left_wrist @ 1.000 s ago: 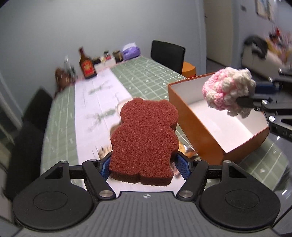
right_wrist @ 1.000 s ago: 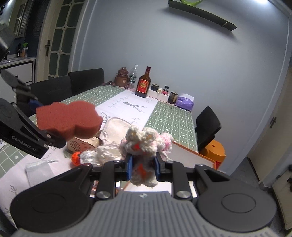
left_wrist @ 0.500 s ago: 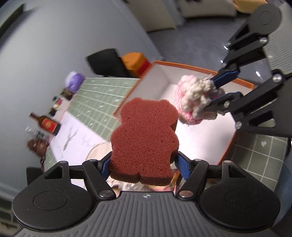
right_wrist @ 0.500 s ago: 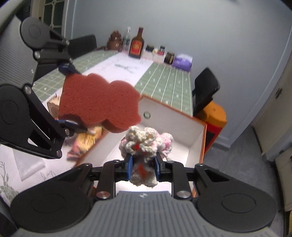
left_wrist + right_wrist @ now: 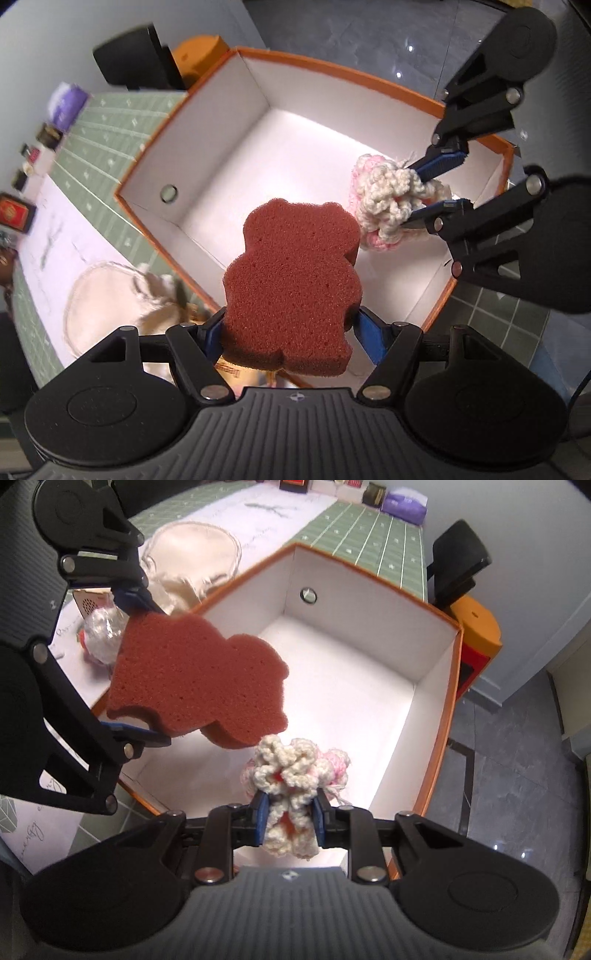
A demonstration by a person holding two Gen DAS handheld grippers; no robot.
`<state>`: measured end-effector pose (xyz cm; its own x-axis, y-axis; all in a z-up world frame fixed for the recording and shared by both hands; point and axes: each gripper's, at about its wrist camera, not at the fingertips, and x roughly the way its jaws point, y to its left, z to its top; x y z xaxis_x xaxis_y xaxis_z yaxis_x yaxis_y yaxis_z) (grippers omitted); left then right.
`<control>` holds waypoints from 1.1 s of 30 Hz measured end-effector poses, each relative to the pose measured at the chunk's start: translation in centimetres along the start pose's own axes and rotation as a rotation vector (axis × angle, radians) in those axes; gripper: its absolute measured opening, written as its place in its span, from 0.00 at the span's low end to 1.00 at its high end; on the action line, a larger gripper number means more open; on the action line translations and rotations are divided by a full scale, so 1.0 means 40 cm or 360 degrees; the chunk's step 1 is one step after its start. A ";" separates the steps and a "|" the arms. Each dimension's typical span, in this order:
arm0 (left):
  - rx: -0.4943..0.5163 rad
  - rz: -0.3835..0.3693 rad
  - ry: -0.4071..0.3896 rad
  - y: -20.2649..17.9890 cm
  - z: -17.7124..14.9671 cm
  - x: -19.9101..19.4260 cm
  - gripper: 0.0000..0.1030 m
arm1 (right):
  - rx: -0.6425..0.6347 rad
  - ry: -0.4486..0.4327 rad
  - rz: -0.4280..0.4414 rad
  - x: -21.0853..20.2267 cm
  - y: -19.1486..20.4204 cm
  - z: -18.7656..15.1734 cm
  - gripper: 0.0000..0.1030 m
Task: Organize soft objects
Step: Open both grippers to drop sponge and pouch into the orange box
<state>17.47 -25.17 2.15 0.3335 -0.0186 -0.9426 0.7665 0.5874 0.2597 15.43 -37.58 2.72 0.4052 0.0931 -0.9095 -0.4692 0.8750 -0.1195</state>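
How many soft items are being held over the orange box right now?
2. The bear-shaped sponge sits in the left hand-held gripper; the crocheted ball sits in the right hand-held gripper. The orange box looks empty inside.

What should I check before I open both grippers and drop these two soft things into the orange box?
1. Left gripper shut on the bear-shaped sponge: ok.
2. Right gripper shut on the crocheted flower: ok.
3. Both items over the orange box opening: ok.
4. Box floor bare where visible: ok.
5. Sponge and flower apart: cannot tell; they overlap in both views.
6. Height above the box floor: cannot tell.
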 end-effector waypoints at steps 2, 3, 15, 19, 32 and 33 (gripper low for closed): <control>-0.0029 -0.0021 0.0030 0.010 0.012 0.011 0.80 | 0.0014 0.0036 -0.0002 0.011 -0.017 0.005 0.24; -0.0051 -0.0047 0.0045 0.010 0.018 0.016 0.80 | 0.0027 0.0052 0.0006 0.014 -0.023 0.005 0.24; -0.0134 -0.0164 0.0087 0.008 0.013 0.039 0.90 | 0.0029 0.0091 0.0024 0.023 -0.034 0.007 0.37; -0.0183 -0.0215 0.0062 0.018 0.007 0.029 0.93 | 0.0040 0.0087 0.0001 0.013 -0.032 0.007 0.42; -0.0212 -0.0167 -0.0113 0.053 -0.047 -0.074 0.92 | 0.0057 0.0004 -0.0103 -0.059 0.014 0.019 0.60; -0.0215 -0.0151 -0.0133 0.057 -0.058 -0.088 0.92 | 0.0039 -0.0016 -0.0117 -0.069 0.028 0.020 0.61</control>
<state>16.76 -21.87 5.58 0.3123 -0.1430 -0.9392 0.7179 0.6830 0.1347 14.41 -36.48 5.42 0.4459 0.0325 -0.8945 -0.4184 0.8910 -0.1762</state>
